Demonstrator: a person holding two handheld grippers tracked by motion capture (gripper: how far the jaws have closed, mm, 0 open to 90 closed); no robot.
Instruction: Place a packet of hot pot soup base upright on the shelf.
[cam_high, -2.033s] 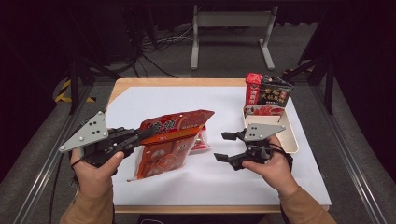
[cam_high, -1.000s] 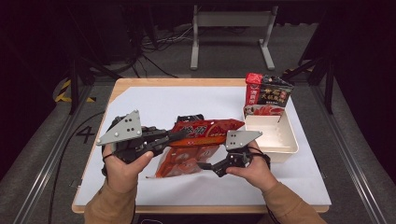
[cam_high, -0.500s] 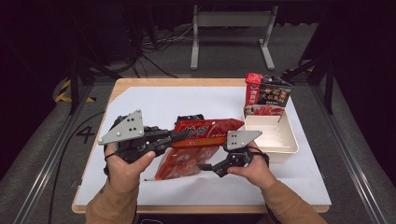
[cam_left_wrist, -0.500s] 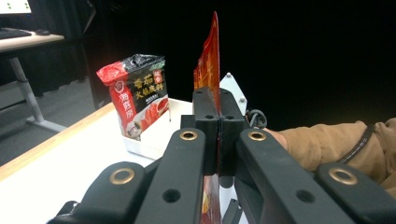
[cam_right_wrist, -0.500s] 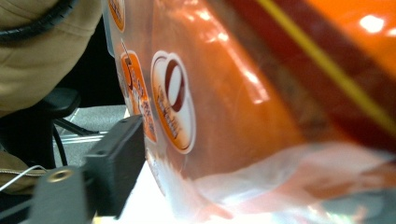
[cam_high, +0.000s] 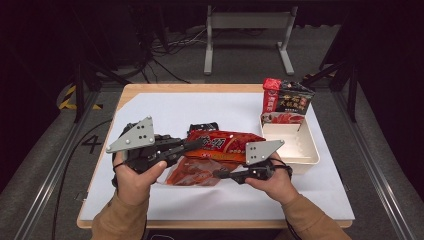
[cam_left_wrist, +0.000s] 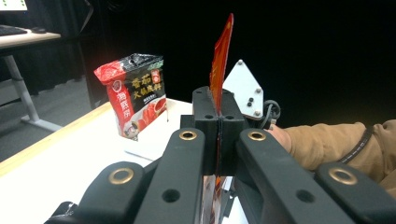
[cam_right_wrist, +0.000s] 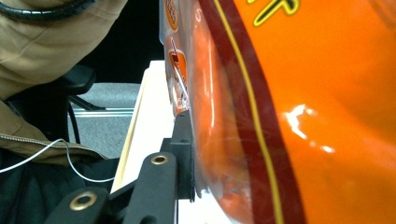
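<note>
Standing in white tray (cam_high: 306, 159): dark sauce packet (cam_high: 289, 99).

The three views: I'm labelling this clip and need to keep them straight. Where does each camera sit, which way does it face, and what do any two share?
High view: above the person's side, looking forward and down at the table; both forearms, left gripper, right gripper.
Left gripper view: rides the left gripper, jaws clamped on the red packet; a sleeve beyond.
Right gripper view: rides the right gripper, jaws just closing, one jaw against the red packet; sleeve at left.
Shared: high and left gripper views show the dark pouch.
</note>
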